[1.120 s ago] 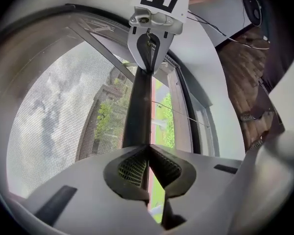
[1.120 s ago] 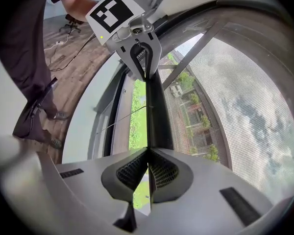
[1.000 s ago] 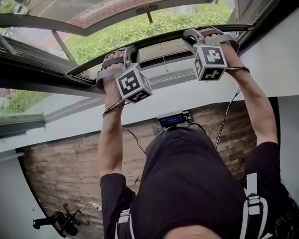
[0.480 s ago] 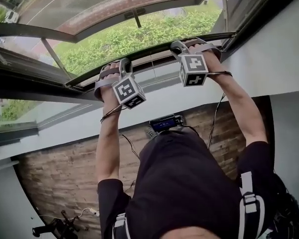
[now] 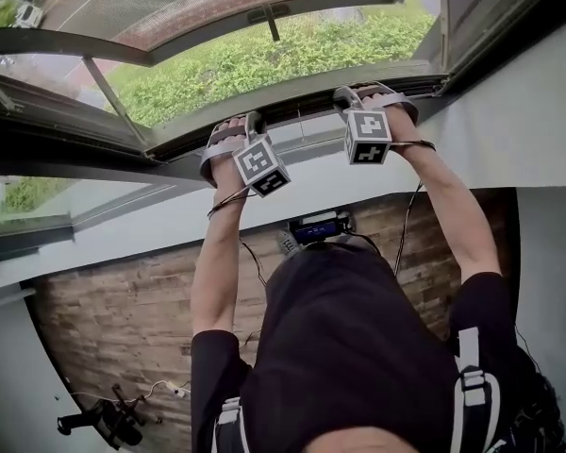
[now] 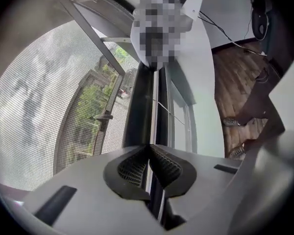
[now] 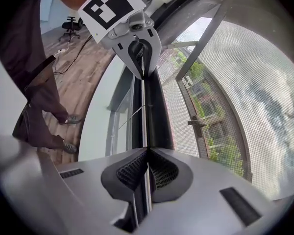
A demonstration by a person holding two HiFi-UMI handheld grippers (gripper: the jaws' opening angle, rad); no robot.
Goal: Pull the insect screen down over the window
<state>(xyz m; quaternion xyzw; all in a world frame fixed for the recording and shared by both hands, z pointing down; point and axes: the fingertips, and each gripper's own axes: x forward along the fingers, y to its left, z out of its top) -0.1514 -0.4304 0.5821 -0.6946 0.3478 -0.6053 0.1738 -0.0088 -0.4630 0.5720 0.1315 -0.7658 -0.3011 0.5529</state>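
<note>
The insect screen's grey mesh spans the window opening, ending below in a dark pull bar. My left gripper is shut on the bar's thin lip toward its left end, and my right gripper is shut on it further right. In the left gripper view the ribbed pads pinch the thin lip, with the mesh to the left. The right gripper view shows its jaws closed on the same lip, the mesh to the right and the left gripper ahead along the bar.
A window handle shows outside behind the mesh. The white sill lies just under the bar. Below are a wooden floor, a black office chair, trailing cables and the person's shoes.
Both grippers have come down together with the pull bar in their grip, and more mesh now covers the opening. The bar sits closer to the sill.
</note>
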